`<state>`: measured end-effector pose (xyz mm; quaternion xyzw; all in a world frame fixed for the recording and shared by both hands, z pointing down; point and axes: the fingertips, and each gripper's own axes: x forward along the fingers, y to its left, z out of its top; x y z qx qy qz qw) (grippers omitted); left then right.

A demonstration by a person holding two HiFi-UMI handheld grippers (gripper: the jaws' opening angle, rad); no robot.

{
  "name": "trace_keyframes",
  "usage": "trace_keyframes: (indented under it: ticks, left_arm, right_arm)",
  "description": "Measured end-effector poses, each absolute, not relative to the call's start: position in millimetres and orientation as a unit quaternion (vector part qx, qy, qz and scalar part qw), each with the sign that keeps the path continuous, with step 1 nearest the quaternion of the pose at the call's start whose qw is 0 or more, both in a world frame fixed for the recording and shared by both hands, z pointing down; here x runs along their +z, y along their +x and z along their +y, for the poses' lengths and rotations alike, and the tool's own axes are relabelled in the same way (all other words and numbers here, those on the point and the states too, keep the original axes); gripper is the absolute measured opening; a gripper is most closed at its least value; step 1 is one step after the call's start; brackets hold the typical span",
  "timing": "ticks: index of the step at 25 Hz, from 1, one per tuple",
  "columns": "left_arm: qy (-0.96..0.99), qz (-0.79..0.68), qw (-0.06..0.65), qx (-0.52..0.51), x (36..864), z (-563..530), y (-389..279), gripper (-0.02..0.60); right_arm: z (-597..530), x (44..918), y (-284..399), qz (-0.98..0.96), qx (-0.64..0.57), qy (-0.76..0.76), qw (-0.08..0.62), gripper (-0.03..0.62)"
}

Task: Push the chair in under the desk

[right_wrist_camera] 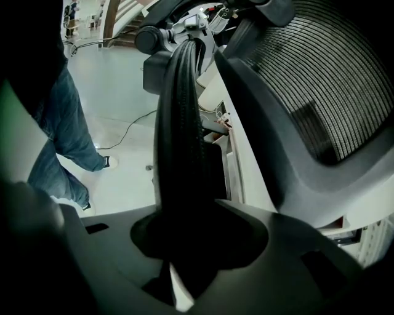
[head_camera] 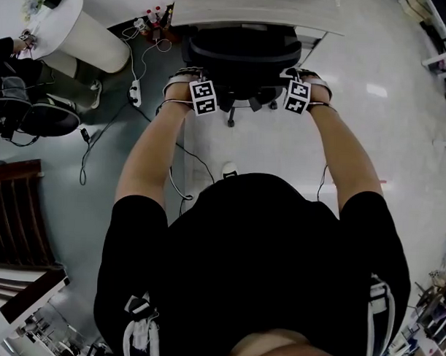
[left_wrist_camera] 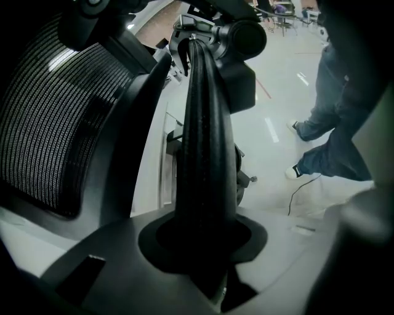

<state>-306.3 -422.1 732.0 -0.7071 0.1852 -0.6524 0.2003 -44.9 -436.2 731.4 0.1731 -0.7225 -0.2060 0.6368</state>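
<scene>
Ahead of the person, surface (head_camera: pixel 250 18): pale top, its near edge lying over the chair's front.
Chair (head_camera: pixel 242 57): black with a mesh back, seat partly under the surface; backrest and base legs are short of its near edge.
Left hand-held gripper (head_camera: pixel 186 81): just short of the surface, clenched on the left bar (left_wrist_camera: pixel 206 141), a black ribbed chair part.
Right hand-held gripper (head_camera: pixel 312 82): level with the other before the surface, clamped on the right bar (right_wrist_camera: pixel 178 141).
Done: chair squared to the surface and partway in.
Remaining: as I judge it, more pushing until the backrest nears the surface edge, then release of both 2 grips.
</scene>
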Motion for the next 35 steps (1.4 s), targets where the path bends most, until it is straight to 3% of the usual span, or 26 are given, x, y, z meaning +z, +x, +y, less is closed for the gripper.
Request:
trace_keyframes:
  ticks: [29, 35]
  left_arm:
    - [-0.706, 0.182, 0.207, -0.653, 730, -435, -313, 0.098]
    - [-0.707, 0.184, 0.203, -0.652, 730, -434, -313, 0.103]
  right_arm:
    - [-446, 731, -51, -0.723, -0.208, 0.188, 0.631, 0.14]
    - [-447, 728, -52, -0.727, -0.194, 0.189, 0.631, 0.164]
